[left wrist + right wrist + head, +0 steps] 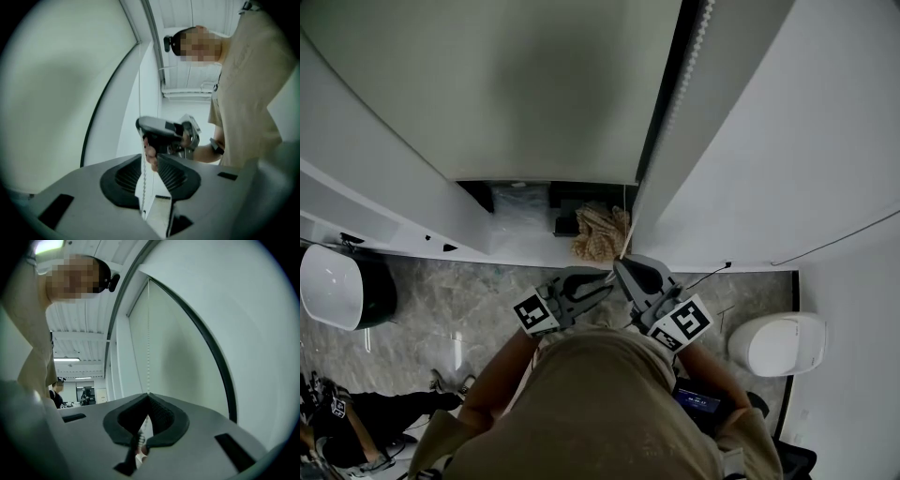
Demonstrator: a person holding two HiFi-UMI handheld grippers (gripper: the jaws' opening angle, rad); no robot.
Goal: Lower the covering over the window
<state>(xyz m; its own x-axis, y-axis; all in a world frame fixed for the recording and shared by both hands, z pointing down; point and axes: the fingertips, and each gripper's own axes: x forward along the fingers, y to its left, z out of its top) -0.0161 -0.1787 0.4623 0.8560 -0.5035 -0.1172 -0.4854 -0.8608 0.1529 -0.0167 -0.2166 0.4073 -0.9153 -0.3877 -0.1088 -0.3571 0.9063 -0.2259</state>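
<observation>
A grey-green roller blind (pixel 534 84) covers the window in front of me; it also fills the left of the left gripper view (pixel 56 93) and shows beside the frame in the right gripper view (pixel 187 348). Its white bead chain (pixel 692 56) hangs along the frame's right side. My right gripper (pixel 621 261) is shut on the chain (pixel 148 333), which runs straight up from its tips (pixel 149 394). Just below, my left gripper (pixel 607 278) has the chain (pixel 144 183) running through a narrow gap between its jaws (pixel 149 159), apart from the pads. The right gripper (pixel 140 125) sits right above it.
A tan crumpled cloth (pixel 600 230) and a black box (pixel 567 225) lie by the window's foot. A white-and-black round seat (pixel 337 286) stands at the left and a white one (pixel 778 342) at the right. A person in black (pixel 356 422) sits on the floor, lower left.
</observation>
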